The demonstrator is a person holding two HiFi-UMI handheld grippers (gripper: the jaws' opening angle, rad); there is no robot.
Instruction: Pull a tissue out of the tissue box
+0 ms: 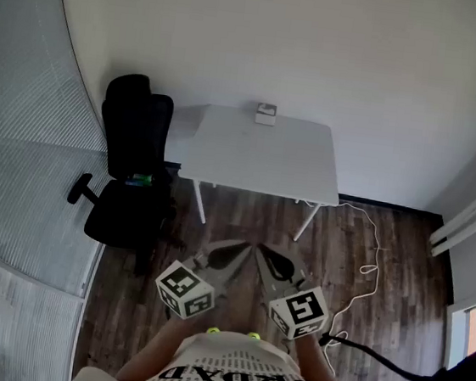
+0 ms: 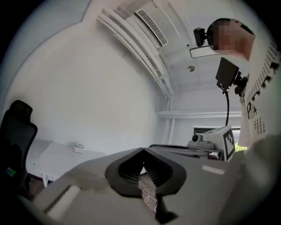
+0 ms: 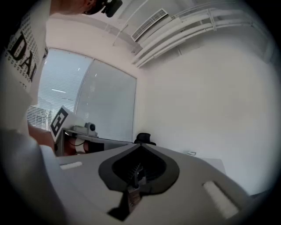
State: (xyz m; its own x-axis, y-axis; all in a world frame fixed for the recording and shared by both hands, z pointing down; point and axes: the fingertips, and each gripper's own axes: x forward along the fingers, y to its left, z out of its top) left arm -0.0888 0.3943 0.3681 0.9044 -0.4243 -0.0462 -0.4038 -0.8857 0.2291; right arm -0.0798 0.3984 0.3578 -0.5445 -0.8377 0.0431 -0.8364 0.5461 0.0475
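At far edge of white table (image 1: pixel 259 158): tissue box (image 1: pixel 265 113), well apart from person. Left gripper (image 1: pixel 240 250) and right gripper (image 1: pixel 263 253) both closed, empty, level near body. Judged resting posture; approach not yet begun.

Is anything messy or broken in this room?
Nothing looks broken or spilled. The tissue box sits straight at the far edge of the white table. The one untidy thing is a thin white cable lying in loose loops on the wood floor to the table's right.
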